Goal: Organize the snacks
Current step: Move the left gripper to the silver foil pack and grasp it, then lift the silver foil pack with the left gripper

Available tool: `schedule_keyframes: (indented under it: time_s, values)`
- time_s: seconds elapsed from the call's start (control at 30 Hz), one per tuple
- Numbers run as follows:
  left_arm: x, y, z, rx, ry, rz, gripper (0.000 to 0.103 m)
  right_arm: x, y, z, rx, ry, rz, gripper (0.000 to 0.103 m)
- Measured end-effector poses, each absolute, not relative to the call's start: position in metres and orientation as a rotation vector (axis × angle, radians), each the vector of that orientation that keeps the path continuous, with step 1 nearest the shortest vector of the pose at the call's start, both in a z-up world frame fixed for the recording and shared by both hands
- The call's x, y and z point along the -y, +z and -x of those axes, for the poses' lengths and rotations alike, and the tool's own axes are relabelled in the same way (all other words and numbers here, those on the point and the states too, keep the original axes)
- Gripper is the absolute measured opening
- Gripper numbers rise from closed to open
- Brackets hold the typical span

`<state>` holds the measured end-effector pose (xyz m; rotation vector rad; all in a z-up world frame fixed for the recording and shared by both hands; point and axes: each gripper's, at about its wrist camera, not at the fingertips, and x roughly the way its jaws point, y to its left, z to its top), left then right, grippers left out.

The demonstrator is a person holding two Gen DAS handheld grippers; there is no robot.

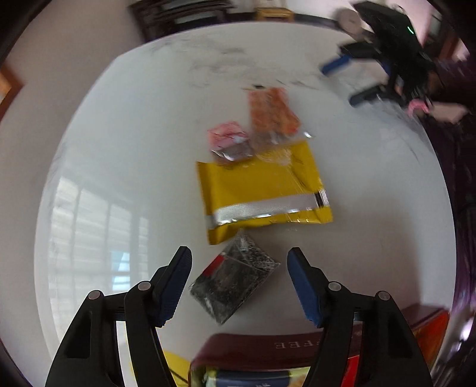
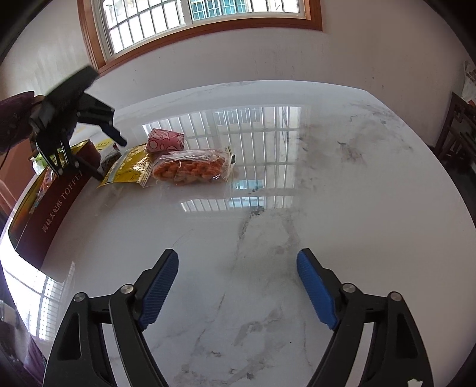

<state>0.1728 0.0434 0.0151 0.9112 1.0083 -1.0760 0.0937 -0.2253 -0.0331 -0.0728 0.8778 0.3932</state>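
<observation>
Bare marble table (image 2: 297, 208) right (snack packets (image 2: 190, 168) crowd left)

A white marble table (image 2: 267, 226) with grey veins fills most of both views; its glossy top reflects a window. On the far wall, a window (image 2: 196, 18) with a brown wooden frame and a white grille stands above the table. At the far right, dark wooden furniture (image 2: 458, 131) is near the wall. The wall (image 2: 327, 56) itself is plain white.
</observation>
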Motion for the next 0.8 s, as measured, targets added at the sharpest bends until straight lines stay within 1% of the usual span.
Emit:
schedule_keyframes:
  time_s: [0.07,0.2,0.27,0.43,0.5,0.53,0.6,0.63,0.67,0.8]
  values:
    - [-0.042,0.003,-0.173,-1.034,-1.081,-0.990,0.068,0.225,-0.033,-0.094,-0.879,0.390,0.067,0.082]
    - [-0.050,0.001,-0.182,-1.084,-1.119,-0.947,0.067,0.225,-0.032,-0.096,-0.884,0.395,0.065,0.086]
    - [-0.054,-0.001,-0.191,-1.143,-1.108,-0.859,0.067,0.226,-0.032,-0.097,-0.885,0.401,0.065,0.088]
    - [-0.050,0.003,-0.215,-1.302,-0.859,-0.564,0.067,0.229,-0.033,-0.097,-0.882,0.402,0.055,0.088]
    - [-0.050,0.004,-0.212,-1.340,-0.788,-0.489,0.067,0.229,-0.032,-0.096,-0.875,0.399,0.053,0.088]
    - [-0.048,0.004,-0.205,-1.330,-0.758,-0.486,0.065,0.229,-0.032,-0.096,-0.873,0.401,0.054,0.088]
    - [-0.045,0.003,-0.190,-1.296,-0.702,-0.522,0.051,0.228,-0.032,-0.095,-0.873,0.406,0.056,0.088]
    - [-0.042,0.005,-0.178,-1.285,-0.681,-0.503,0.045,0.227,-0.033,-0.095,-0.875,0.409,0.057,0.088]
    - [-0.042,0.006,-0.172,-1.288,-0.681,-0.469,0.043,0.227,-0.033,-0.095,-0.878,0.409,0.058,0.088]
    - [-0.033,0.010,-0.134,-1.235,-0.607,-0.383,0.040,0.228,-0.032,-0.094,-0.869,0.413,0.053,0.088]
